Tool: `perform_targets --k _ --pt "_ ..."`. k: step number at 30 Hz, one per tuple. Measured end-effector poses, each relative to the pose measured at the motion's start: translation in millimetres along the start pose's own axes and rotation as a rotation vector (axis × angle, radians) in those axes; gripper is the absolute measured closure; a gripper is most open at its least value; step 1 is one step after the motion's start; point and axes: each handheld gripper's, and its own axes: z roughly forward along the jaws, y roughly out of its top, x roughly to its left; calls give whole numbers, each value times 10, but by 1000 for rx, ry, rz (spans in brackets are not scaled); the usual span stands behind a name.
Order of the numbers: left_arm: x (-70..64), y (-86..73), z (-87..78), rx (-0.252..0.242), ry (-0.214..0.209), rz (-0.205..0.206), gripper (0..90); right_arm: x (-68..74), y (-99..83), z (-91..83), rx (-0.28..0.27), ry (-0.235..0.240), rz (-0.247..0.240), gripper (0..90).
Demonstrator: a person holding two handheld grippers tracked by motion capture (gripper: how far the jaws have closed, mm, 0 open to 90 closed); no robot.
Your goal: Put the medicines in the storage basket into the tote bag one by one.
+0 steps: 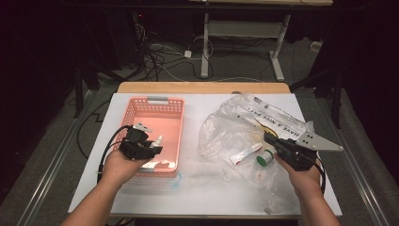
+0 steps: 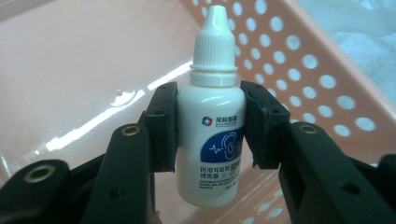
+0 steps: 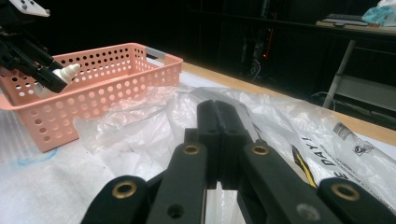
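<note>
Forearms: two come in from the near edge of the tabletop (image 1: 207, 188), one hand on each gripper.
Left gripper (image 1: 151, 149): held over the near end of the pink basket (image 1: 175, 104); its fingers (image 2: 161, 126) pinch a small white dropper bottle (image 2: 212, 116) across the body.
Bottle axis: runs in line with the fingers, cap pointing away from the hand, toward the right and far side in the high view.
Bottle place: above the basket floor, inside the line of its walls, not resting on it as far as I can tell.
Right gripper (image 1: 269, 139): at the near right, over the clear plastic bag (image 1: 226, 127); fingers (image 3: 208, 140) pressed together with nothing between them.
Still at the bag: a white tube (image 1: 244, 154) and a green-capped round item (image 1: 264, 159), just left of the right gripper's tips.
Key relation: the basket floor lies directly below the bottle, so the release seems to need only a short lowering and a spreading of the left fingers.
Nearer hand for the remaining items: the right one, by my judgement.
Far side: wooden table edge, then cables on the floor.
</note>
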Motion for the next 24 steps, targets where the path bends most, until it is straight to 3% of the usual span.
perform_targets --k 12,24 --pt "-186 -43 -35 -101 -11 19 577 18 23 -27 -12 4 -6 900" --pt "-380 77 -134 -155 -43 58 578 11 23 -22 -14 5 -6 900"
